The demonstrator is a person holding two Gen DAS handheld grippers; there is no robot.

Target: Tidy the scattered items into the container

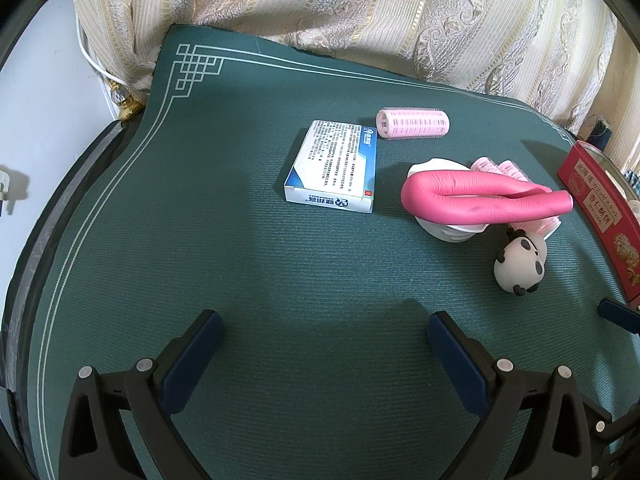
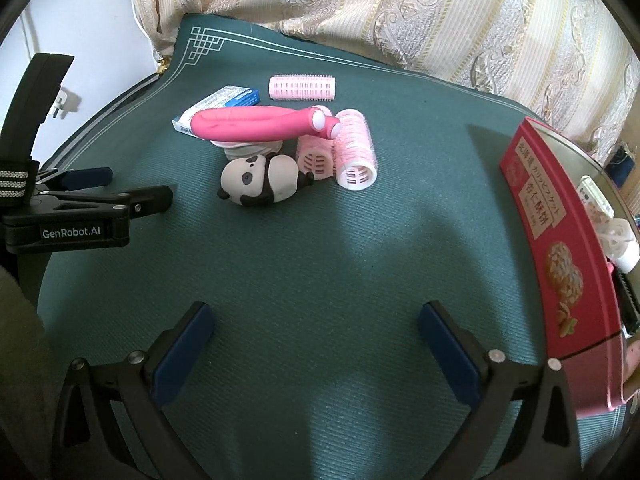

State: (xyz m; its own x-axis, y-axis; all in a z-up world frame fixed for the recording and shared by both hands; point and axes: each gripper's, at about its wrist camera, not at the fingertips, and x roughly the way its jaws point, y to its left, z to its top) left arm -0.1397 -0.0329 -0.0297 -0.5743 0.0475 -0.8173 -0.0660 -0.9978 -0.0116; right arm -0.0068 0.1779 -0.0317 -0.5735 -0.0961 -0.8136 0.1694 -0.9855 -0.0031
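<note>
On the green mat lie a blue-and-white box (image 1: 332, 168) (image 2: 224, 108), a pink hair roller (image 1: 414, 123) (image 2: 302, 87) behind it, and a heap to the right. The heap holds a bent pink foam curler (image 1: 480, 198) (image 2: 260, 124) on a white ribbed piece (image 1: 444, 234), two more pink rollers (image 2: 356, 148) and a panda toy (image 1: 520, 264) (image 2: 260, 182). The red biscuit tin (image 1: 604, 216) (image 2: 560, 240) stands at the right edge. My left gripper (image 1: 324, 320) (image 2: 132, 186) is open and empty, short of the box. My right gripper (image 2: 316, 312) is wide open and empty, near the tin.
Several items lie inside the tin, among them a white ribbed piece (image 2: 618, 236). A patterned curtain (image 1: 380, 12) hangs behind the mat. A white wall and cable (image 1: 92, 60) are at the left. One right fingertip (image 1: 618, 314) shows beside the tin.
</note>
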